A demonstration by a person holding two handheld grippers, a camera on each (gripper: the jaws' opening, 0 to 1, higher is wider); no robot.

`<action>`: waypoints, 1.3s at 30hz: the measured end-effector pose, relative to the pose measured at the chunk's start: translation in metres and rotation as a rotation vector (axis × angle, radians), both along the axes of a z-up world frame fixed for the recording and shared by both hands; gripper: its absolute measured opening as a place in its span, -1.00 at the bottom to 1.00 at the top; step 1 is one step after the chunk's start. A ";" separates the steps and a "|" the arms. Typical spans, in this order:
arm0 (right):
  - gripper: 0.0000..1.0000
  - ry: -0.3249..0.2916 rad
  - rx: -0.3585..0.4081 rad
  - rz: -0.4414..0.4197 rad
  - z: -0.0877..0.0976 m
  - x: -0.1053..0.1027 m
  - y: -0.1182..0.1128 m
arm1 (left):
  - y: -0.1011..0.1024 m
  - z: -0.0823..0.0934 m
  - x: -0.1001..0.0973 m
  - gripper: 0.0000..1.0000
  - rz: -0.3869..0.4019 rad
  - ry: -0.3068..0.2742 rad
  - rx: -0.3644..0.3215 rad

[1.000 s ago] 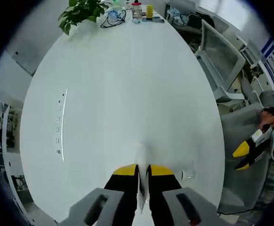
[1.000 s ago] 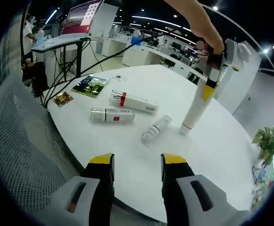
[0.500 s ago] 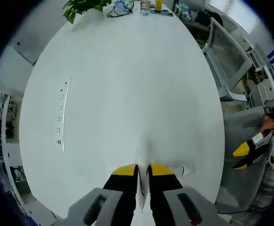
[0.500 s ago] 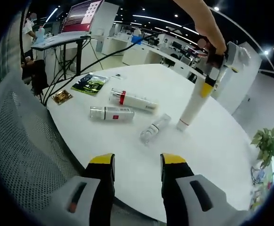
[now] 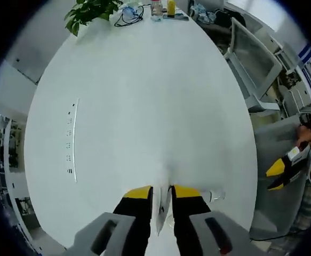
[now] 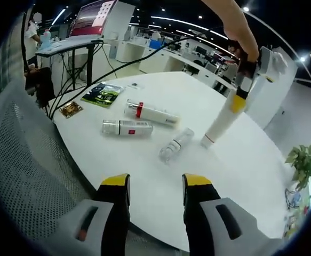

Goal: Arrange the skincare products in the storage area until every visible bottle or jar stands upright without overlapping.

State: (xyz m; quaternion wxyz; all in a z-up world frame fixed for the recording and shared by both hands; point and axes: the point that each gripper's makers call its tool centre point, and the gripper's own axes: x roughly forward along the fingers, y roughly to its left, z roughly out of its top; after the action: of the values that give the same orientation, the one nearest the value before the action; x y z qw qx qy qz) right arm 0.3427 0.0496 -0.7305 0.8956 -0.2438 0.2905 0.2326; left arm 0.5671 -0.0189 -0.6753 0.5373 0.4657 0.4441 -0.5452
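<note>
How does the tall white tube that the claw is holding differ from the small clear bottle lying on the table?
The tall white tube stands nearly upright, leaning a little, its base on the white table; the small clear bottle lies flat on its side. The tube is opaque white with a thin red band near its base; the bottle is see-through. The tube is longer. The left claw grips the tube's top; nothing touches the bottle. Both rest on the same table.

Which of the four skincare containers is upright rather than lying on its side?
The tall white tube, held at its top by the left gripper. The red-banded tube, labelled bottle and clear bottle lie flat.
</note>
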 end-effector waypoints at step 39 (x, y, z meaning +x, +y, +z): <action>-0.15 -0.001 -0.010 0.022 -0.002 -0.001 0.004 | 0.085 -0.008 -0.050 0.12 0.670 0.189 -0.643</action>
State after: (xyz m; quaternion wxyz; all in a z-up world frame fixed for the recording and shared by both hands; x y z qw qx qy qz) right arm 0.3414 0.0531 -0.7322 0.8919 -0.2518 0.2883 0.2409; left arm 0.5176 0.0657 -0.6836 0.7578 0.0549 0.4255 -0.4916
